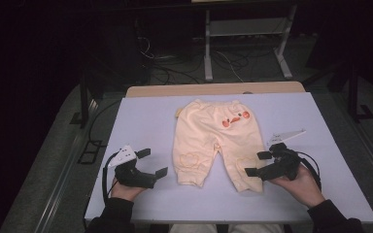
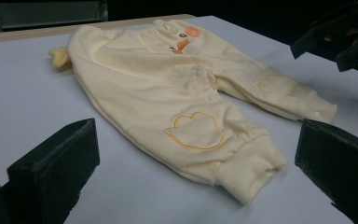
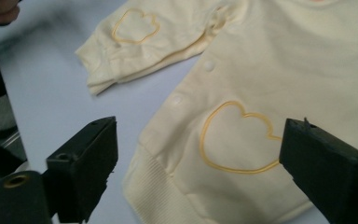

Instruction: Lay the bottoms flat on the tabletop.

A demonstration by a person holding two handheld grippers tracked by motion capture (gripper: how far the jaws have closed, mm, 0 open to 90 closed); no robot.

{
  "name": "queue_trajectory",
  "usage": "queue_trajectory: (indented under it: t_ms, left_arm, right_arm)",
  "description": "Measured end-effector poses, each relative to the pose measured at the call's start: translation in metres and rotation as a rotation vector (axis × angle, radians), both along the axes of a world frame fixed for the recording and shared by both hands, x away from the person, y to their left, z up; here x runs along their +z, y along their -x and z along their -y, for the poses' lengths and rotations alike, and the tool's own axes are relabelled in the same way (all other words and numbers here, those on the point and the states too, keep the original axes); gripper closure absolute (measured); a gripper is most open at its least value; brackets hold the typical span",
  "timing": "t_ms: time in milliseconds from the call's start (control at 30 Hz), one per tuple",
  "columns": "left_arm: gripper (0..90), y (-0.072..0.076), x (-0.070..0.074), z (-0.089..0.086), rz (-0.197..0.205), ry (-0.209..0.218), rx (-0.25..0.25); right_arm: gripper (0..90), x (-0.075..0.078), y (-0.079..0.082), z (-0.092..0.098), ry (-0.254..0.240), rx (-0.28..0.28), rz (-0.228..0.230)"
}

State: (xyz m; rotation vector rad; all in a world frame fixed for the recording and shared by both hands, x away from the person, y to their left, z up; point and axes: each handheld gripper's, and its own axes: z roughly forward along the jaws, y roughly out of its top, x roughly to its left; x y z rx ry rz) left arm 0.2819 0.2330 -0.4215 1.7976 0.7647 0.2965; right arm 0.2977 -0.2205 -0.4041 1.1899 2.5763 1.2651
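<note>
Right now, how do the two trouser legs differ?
The left leg carries a cloud-shaped outline; the right leg carries a heart outline. The left leg's cuff lies apart from the left tool; the right leg's cuff lies at the open right tool. Both are pale yellow, flat, with ribbed cuffs.

The left gripper (image 1: 154, 162) is held low in the left hand (image 1: 124, 188), its jaws standing wide apart. The right gripper (image 1: 258, 163) lies in the right hand (image 1: 301, 184), its jaws wide apart too, with nothing pressed between them.
</note>
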Motion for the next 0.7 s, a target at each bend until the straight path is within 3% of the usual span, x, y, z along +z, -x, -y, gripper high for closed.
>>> queue_trajectory:
  t_ms: [67,333,700]
  left_arm:
    - [0.0,0.001,0.000,0.000,0.002,0.003,0.000]
    - [0.0,0.001,0.000,0.001,-0.004,0.002,0.004]
    - [0.0,0.000,-0.001,-0.001,-0.014,-0.008,0.010]
  right_arm:
    - [0.5,0.001,0.001,0.005,-0.006,-0.031,0.023]
    - [0.0,0.006,0.009,0.029,-0.076,-0.086,0.082]
    - [0.0,0.000,0.023,0.056,-0.118,-0.151,0.097]
